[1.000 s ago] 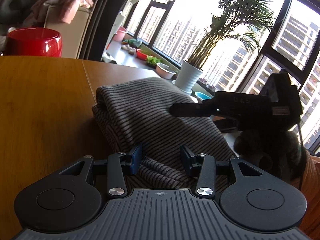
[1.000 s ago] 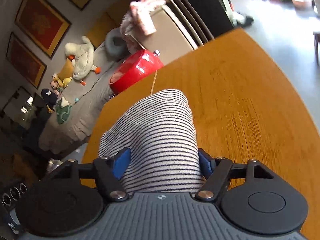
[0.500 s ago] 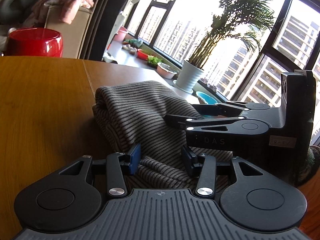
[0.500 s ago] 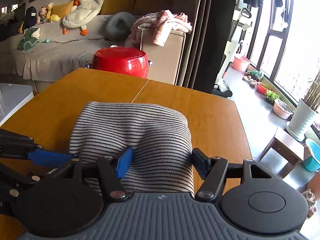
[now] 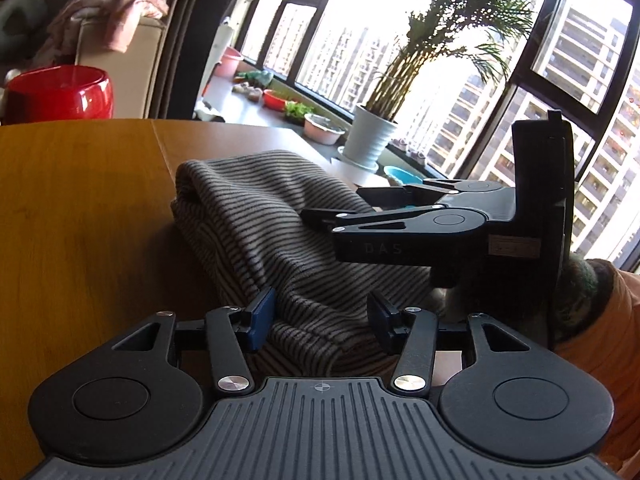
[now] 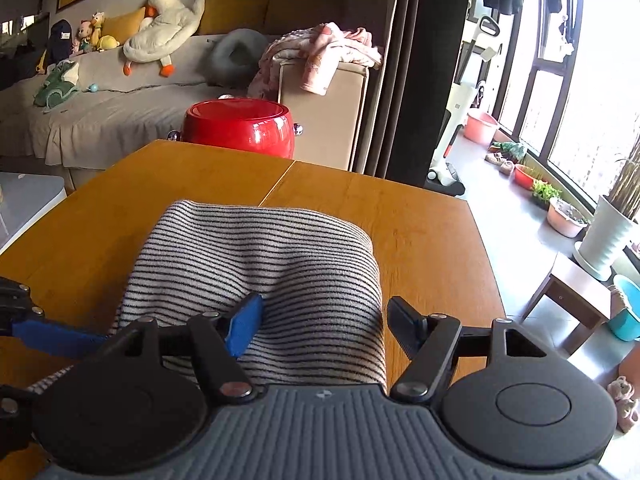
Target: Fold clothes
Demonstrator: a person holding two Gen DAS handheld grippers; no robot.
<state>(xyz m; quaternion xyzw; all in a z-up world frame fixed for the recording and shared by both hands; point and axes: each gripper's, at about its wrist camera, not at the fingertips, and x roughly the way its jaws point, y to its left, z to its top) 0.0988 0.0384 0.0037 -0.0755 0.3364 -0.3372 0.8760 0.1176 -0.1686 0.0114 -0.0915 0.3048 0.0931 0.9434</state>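
Note:
A folded black-and-white striped garment (image 5: 276, 224) lies on the wooden table (image 5: 80, 208); it also shows in the right wrist view (image 6: 264, 256). My left gripper (image 5: 322, 320) is open, its fingers either side of the garment's near fold. My right gripper (image 6: 324, 322) is open over the garment's near edge, and it shows from the side in the left wrist view (image 5: 360, 216), above the cloth. The left gripper's blue fingertip (image 6: 52, 338) shows at the left edge of the right wrist view.
A red pot (image 6: 240, 128) stands beyond the table's far edge. A sofa with plush toys (image 6: 160, 40) and pink clothes (image 6: 320, 52) is behind it. A potted plant (image 5: 372, 140), basins and a small stool (image 6: 572, 288) are by the windows on the right.
My right gripper has swung from a tilted view to level and now sits over the garment, beside the left gripper. Its jaws opened wider. The left gripper has barely moved.

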